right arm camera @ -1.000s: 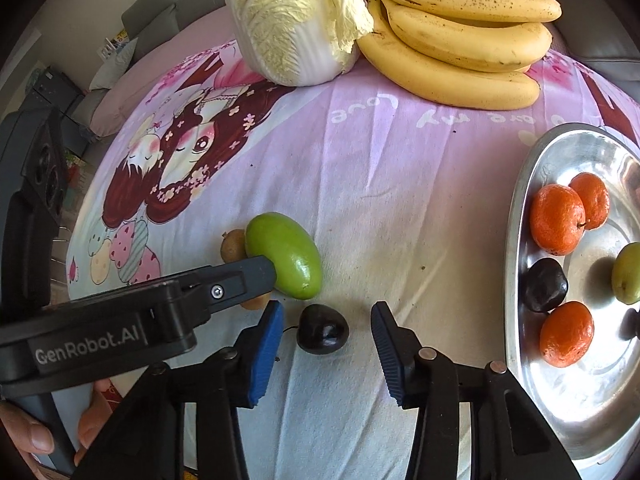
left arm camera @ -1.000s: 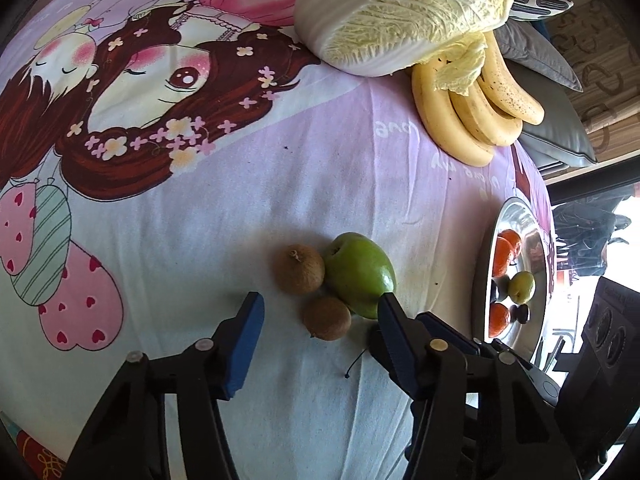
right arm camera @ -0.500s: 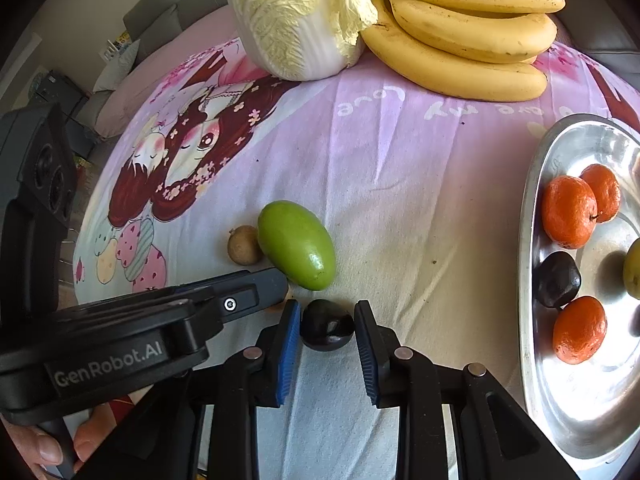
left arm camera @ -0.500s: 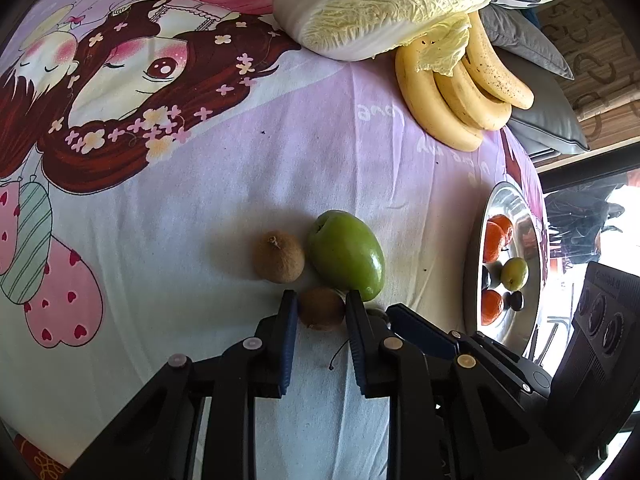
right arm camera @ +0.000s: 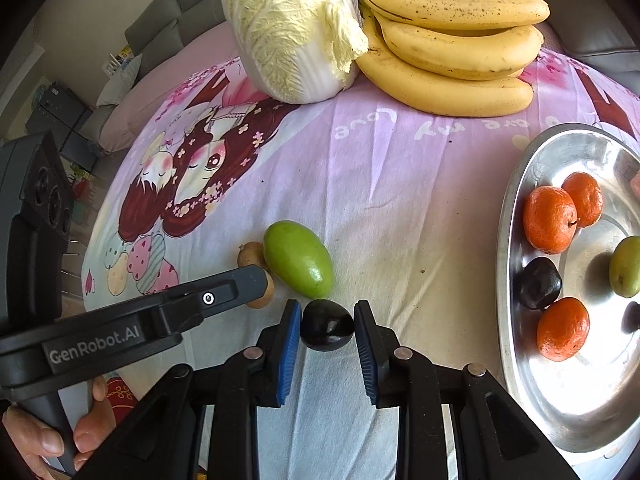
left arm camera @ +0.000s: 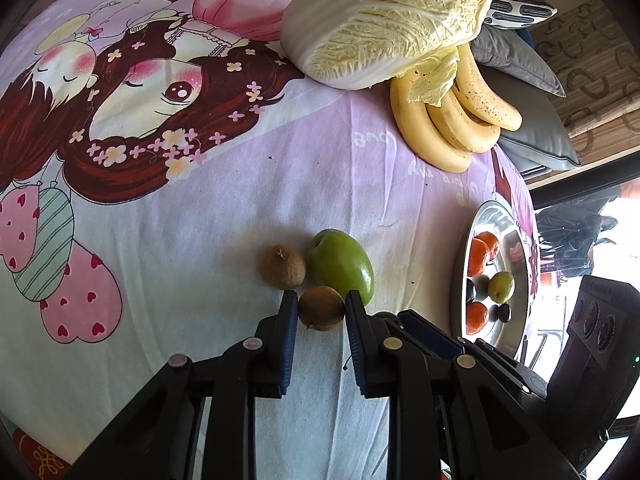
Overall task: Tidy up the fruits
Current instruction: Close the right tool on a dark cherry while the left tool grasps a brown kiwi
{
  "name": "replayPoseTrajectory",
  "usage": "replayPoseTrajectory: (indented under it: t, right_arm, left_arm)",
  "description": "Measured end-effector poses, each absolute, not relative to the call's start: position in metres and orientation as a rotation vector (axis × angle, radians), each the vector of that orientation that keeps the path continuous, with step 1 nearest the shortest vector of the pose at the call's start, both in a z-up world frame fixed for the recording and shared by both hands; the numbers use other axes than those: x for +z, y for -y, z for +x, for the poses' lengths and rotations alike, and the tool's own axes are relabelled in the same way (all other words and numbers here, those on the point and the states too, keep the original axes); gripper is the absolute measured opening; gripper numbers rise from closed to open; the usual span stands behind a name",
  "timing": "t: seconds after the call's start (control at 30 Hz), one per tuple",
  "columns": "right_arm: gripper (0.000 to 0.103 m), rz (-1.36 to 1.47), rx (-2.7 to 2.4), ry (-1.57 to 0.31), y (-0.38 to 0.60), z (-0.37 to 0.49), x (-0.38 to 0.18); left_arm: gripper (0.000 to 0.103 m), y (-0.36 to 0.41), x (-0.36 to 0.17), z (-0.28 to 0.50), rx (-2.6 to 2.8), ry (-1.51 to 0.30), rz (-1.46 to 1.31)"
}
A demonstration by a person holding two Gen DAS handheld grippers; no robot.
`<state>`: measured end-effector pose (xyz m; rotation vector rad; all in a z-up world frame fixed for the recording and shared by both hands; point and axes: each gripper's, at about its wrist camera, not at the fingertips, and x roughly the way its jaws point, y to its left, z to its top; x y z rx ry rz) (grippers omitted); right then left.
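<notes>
My left gripper (left arm camera: 322,310) is shut on a small brown round fruit (left arm camera: 321,307), just off the cloth. A second brown fruit (left arm camera: 283,266) and a green mango (left arm camera: 341,266) lie right behind it. My right gripper (right arm camera: 327,324) is shut on a dark plum (right arm camera: 327,324), close beside the green mango (right arm camera: 298,258). The left gripper's body (right arm camera: 132,320) crosses the left of the right wrist view, partly hiding the held brown fruit (right arm camera: 262,294). A steel tray (right arm camera: 520,360) at the right holds three oranges, a dark plum (right arm camera: 538,282) and a small green fruit (right arm camera: 626,266).
A napa cabbage (right arm camera: 292,28) and a bunch of bananas (right arm camera: 452,40) lie at the far side of the cartoon-print cloth (left arm camera: 180,200). Grey cushions (left arm camera: 532,120) sit behind them. A person's hand (right arm camera: 48,436) grips the left tool's handle at lower left.
Both grippers went from open to shut: the left closed on the nearer brown fruit, the right on the dark plum. The left one has since lifted slightly with its fruit.
</notes>
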<state>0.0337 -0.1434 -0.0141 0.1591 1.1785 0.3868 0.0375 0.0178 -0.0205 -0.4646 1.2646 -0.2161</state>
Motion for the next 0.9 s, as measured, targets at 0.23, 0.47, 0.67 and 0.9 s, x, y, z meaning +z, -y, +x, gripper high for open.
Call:
replayPoseTrajectory:
  t: [0.23, 0.47, 0.67, 0.9]
  right_arm:
    - [0.029, 0.157, 0.363, -1.190, 0.146, 0.034, -0.015]
    - [0.029, 0.169, 0.342, -1.170, 0.154, 0.034, -0.006]
    - [0.029, 0.200, 0.323, -1.151, 0.165, 0.035, 0.001]
    - [0.029, 0.225, 0.279, -1.134, 0.184, 0.037, 0.009]
  left_arm:
    - [0.025, -0.017, -0.017, 0.035, -0.221, -1.255, -0.453]
    - [0.025, -0.010, -0.009, 0.034, -0.229, -1.238, -0.419]
    - [0.025, 0.003, -0.003, 0.035, -0.251, -1.236, -0.396]
    - [0.025, 0.019, 0.002, 0.043, -0.242, -1.247, -0.364]
